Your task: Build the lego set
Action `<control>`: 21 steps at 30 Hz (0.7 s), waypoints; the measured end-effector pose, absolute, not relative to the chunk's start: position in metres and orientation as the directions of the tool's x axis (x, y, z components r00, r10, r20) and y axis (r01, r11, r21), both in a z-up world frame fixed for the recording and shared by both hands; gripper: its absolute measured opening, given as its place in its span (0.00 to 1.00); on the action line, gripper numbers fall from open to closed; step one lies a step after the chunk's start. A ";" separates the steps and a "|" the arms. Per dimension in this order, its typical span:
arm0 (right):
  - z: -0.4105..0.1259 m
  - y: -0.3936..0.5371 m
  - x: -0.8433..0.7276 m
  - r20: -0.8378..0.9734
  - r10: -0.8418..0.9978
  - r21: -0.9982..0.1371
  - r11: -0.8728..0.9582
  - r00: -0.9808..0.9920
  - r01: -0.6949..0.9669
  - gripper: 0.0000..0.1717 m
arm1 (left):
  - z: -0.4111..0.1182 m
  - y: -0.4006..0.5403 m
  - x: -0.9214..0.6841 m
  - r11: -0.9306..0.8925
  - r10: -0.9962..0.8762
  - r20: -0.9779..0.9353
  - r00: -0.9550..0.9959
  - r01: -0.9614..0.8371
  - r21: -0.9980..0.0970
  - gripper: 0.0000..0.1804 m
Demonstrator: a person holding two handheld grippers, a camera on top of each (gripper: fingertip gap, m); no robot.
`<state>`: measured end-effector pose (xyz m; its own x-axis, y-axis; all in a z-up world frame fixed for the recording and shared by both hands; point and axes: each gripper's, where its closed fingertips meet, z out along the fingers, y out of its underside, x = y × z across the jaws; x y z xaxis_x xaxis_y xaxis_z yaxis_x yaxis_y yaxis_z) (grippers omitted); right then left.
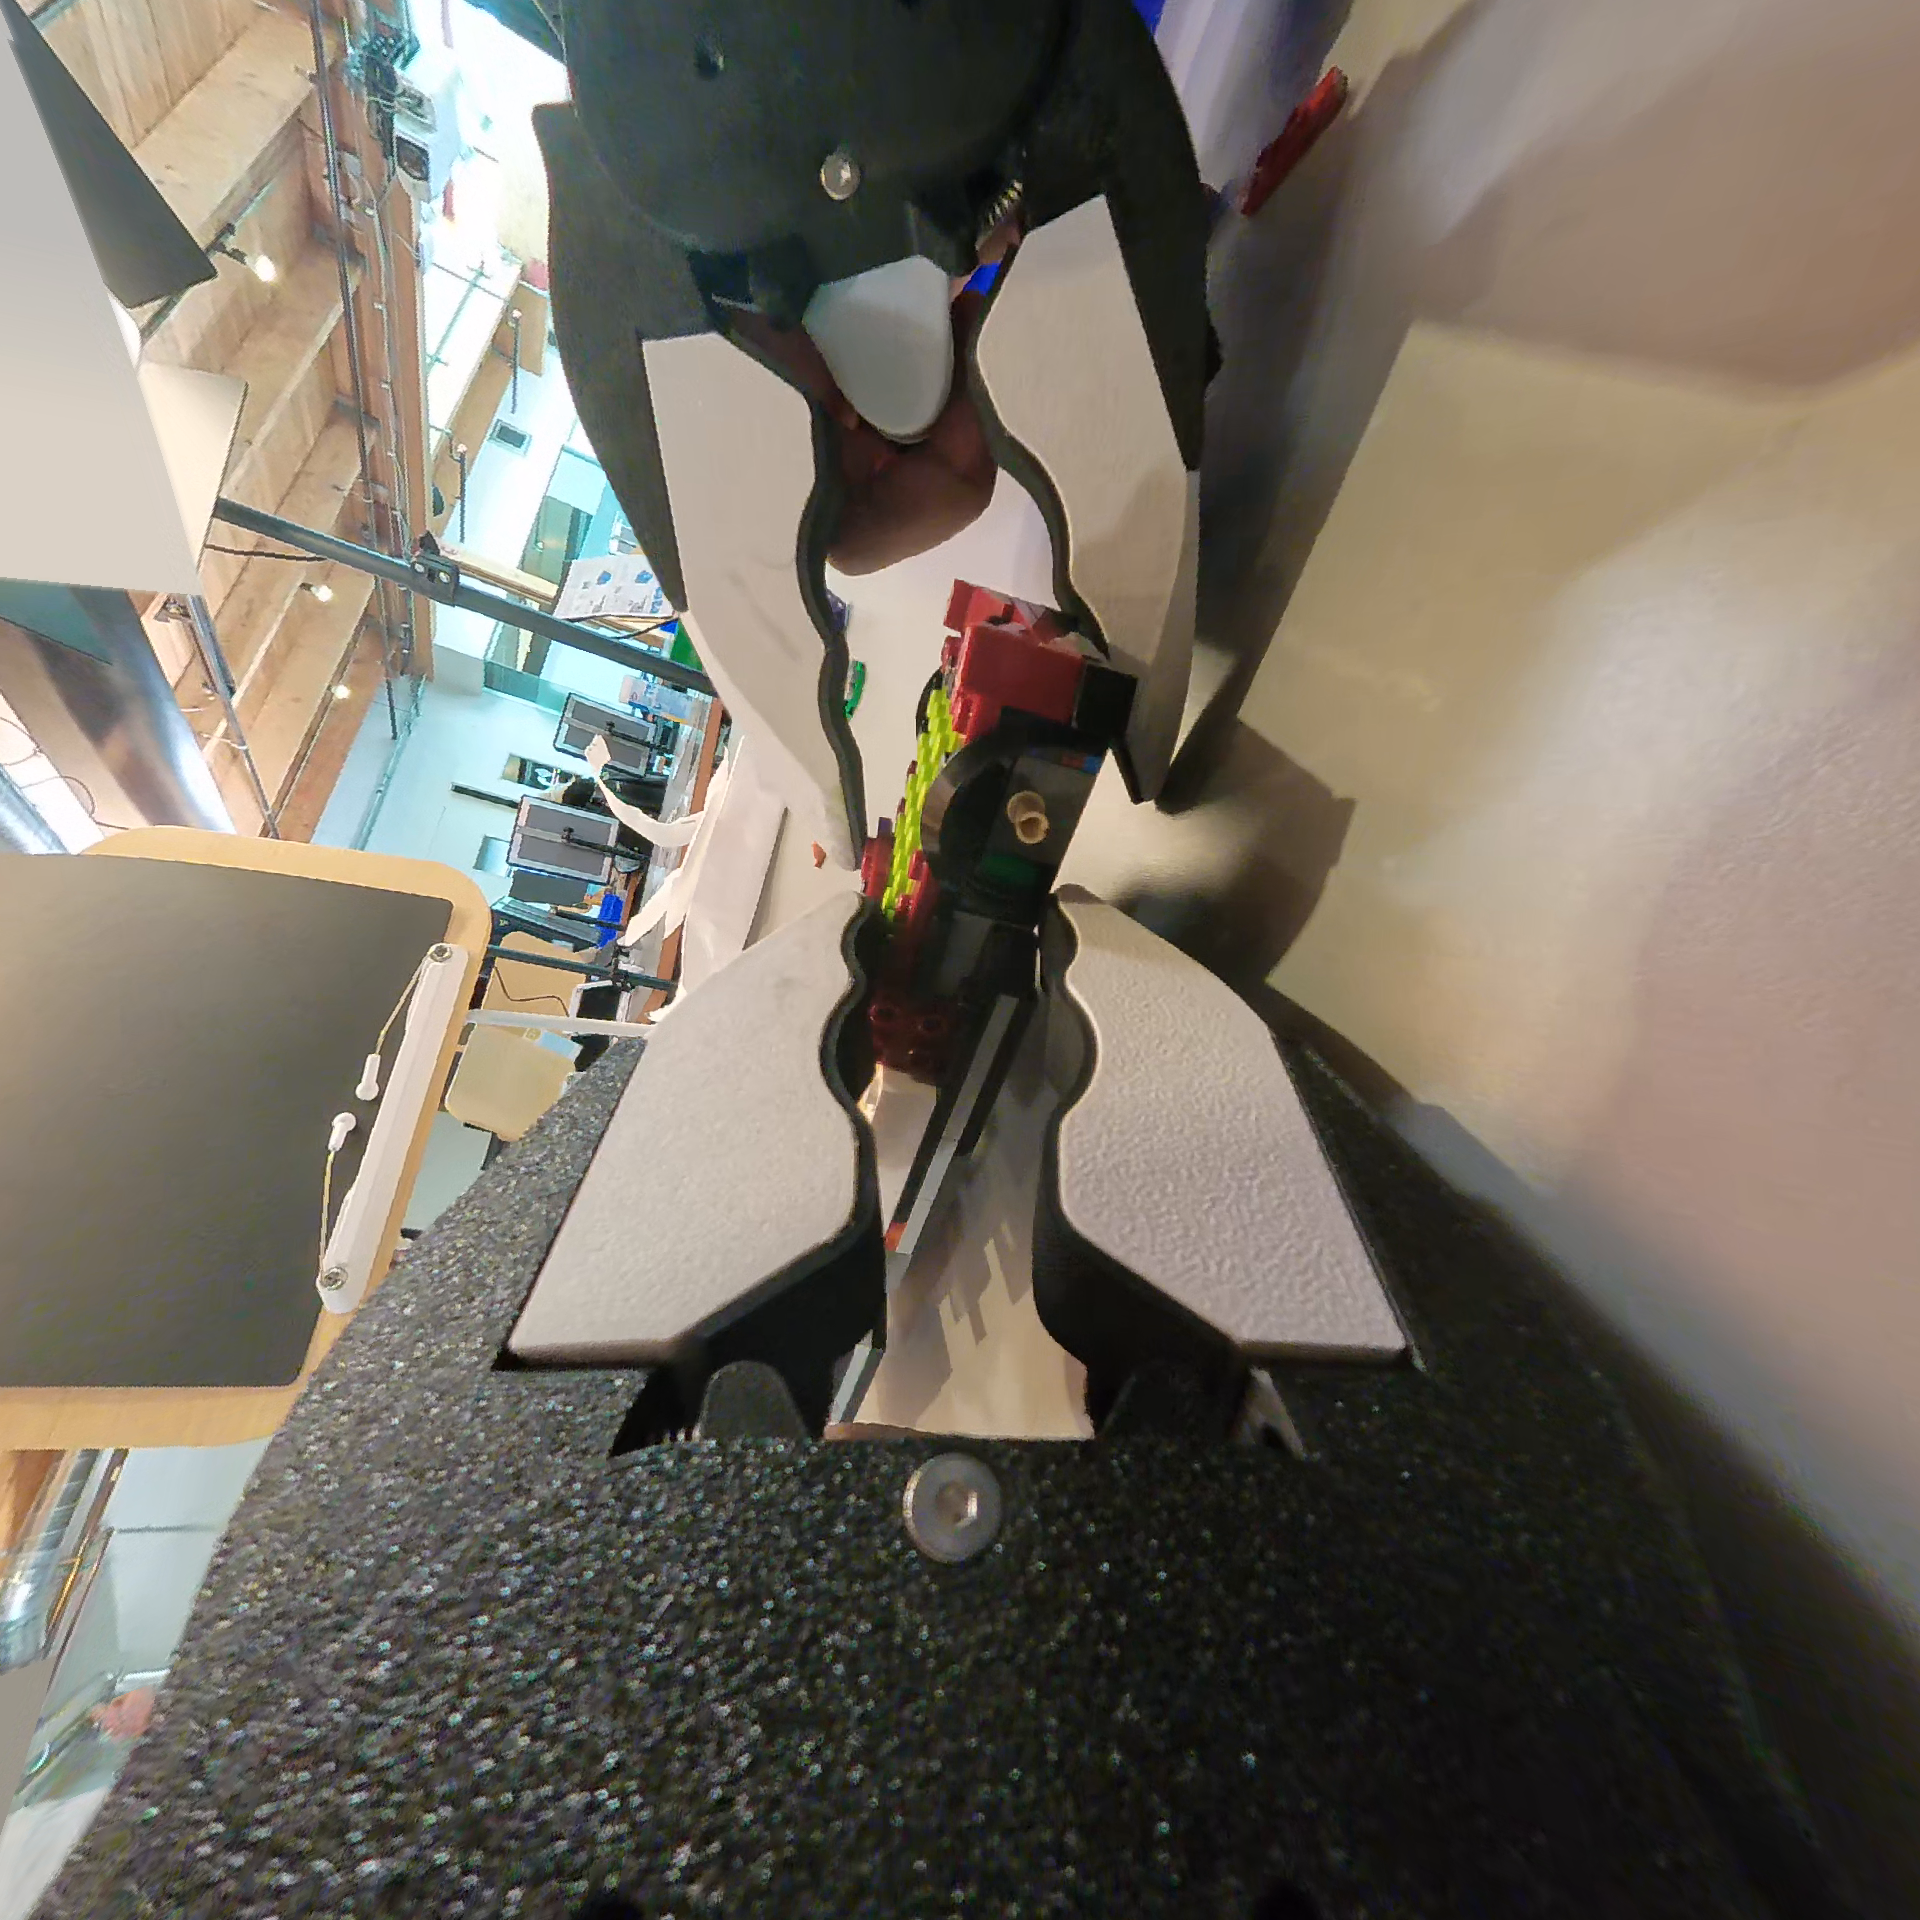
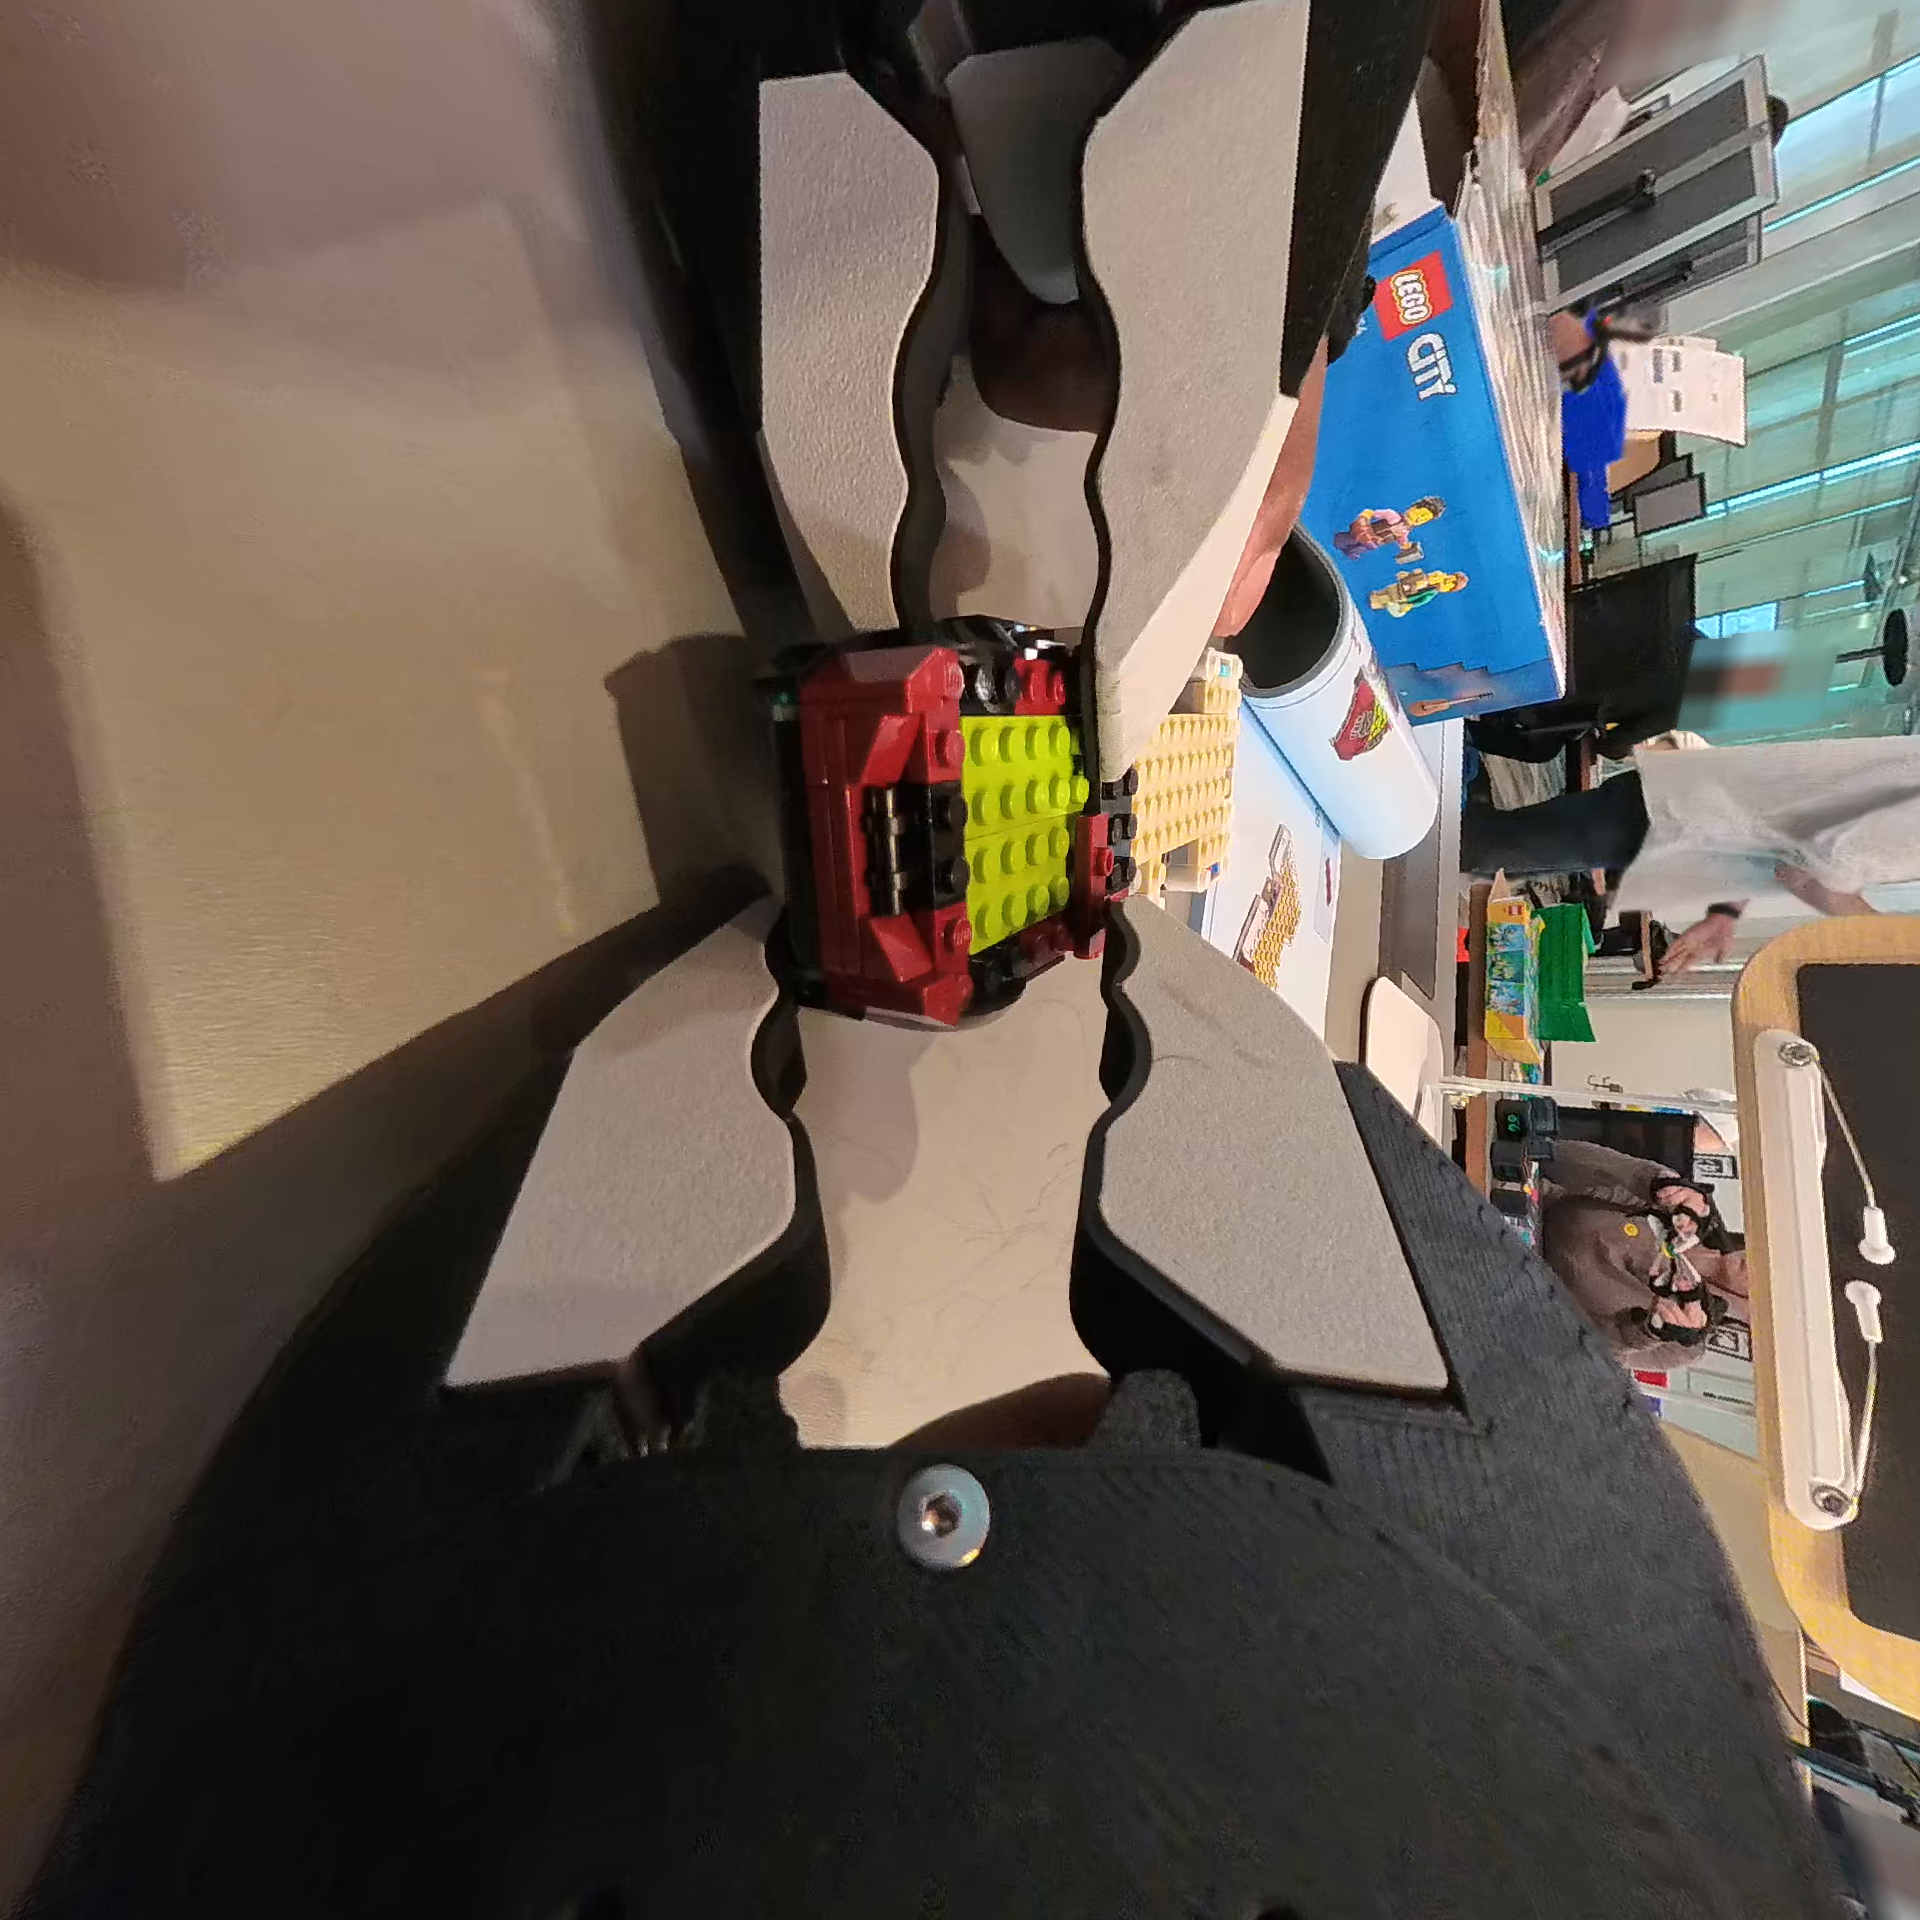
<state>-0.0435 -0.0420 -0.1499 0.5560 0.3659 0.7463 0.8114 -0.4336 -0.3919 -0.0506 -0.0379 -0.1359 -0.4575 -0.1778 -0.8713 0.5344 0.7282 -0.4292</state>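
A small toy brick car, dark red and black with a lime green studded middle, is held above a beige table top. My right gripper is shut on it, its two pads pressing on the car's opposite ends. My left gripper comes in from the far side and grips the same car. In the left wrist view the car shows side-on. There my left gripper has its pads against the car's top and underside. The right gripper clamps it from above.
A tan studded brick plate, a white cup, a blue toy box and a printed instruction sheet lie on the table beyond the car. A wood-edged black panel stands at the left. People are in the background. My two grippers' fingertips are within a few centimetres of each other. Both grippers' tips are roughly 20 cm from the white cup.
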 end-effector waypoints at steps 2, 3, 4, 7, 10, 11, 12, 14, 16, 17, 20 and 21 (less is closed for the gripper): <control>-0.150 -0.042 -0.043 0.748 0.372 -0.383 -0.434 0.549 0.815 0.33 | -0.136 -0.038 -0.050 0.729 -0.178 -0.872 -0.456 0.534 -0.428 0.17; -0.150 -0.042 -0.043 0.750 0.375 -0.377 -0.434 0.545 0.818 0.32 | -0.136 -0.038 -0.050 0.730 -0.177 -0.873 -0.455 0.534 -0.426 0.17; -0.150 -0.042 -0.043 0.752 0.377 -0.372 -0.434 0.541 0.820 0.32 | -0.136 -0.038 -0.050 0.732 -0.176 -0.874 -0.453 0.534 -0.424 0.17; -0.150 -0.042 -0.042 0.758 0.382 -0.358 -0.433 0.528 0.827 0.32 | -0.136 -0.037 -0.050 0.733 -0.175 -0.875 -0.451 0.533 -0.422 0.17; -0.150 -0.041 -0.041 0.763 0.380 -0.351 -0.436 0.523 0.829 0.32 | -0.137 -0.037 -0.049 0.740 -0.178 -0.876 -0.449 0.526 -0.420 0.17; -0.150 -0.041 -0.040 0.768 0.378 -0.346 -0.435 0.517 0.831 0.32 | -0.137 -0.036 -0.047 0.744 -0.182 -0.876 -0.448 0.520 -0.420 0.18; -0.149 -0.040 -0.040 0.774 0.373 -0.344 -0.432 0.512 0.834 0.31 | -0.136 -0.035 -0.047 0.747 -0.187 -0.874 -0.448 0.514 -0.423 0.20; -0.147 -0.039 -0.040 0.779 0.360 -0.348 -0.432 0.513 0.832 0.30 | -0.136 -0.033 -0.044 0.755 -0.203 -0.872 -0.445 0.497 -0.429 0.22; -0.147 -0.038 -0.039 0.775 0.355 -0.360 -0.434 0.524 0.826 0.30 | -0.136 -0.031 -0.041 0.763 -0.212 -0.870 -0.445 0.482 -0.432 0.23; -0.147 -0.038 -0.038 0.775 0.353 -0.359 -0.437 0.524 0.825 0.30 | -0.136 -0.031 -0.041 0.767 -0.213 -0.871 -0.443 0.476 -0.430 0.23; -0.148 -0.037 -0.036 0.776 0.349 -0.357 -0.444 0.525 0.822 0.30 | -0.137 -0.030 -0.038 0.781 -0.213 -0.873 -0.440 0.460 -0.422 0.23; -0.148 -0.036 -0.035 0.774 0.348 -0.360 -0.446 0.530 0.819 0.30 | -0.137 -0.029 -0.038 0.783 -0.213 -0.873 -0.440 0.457 -0.421 0.22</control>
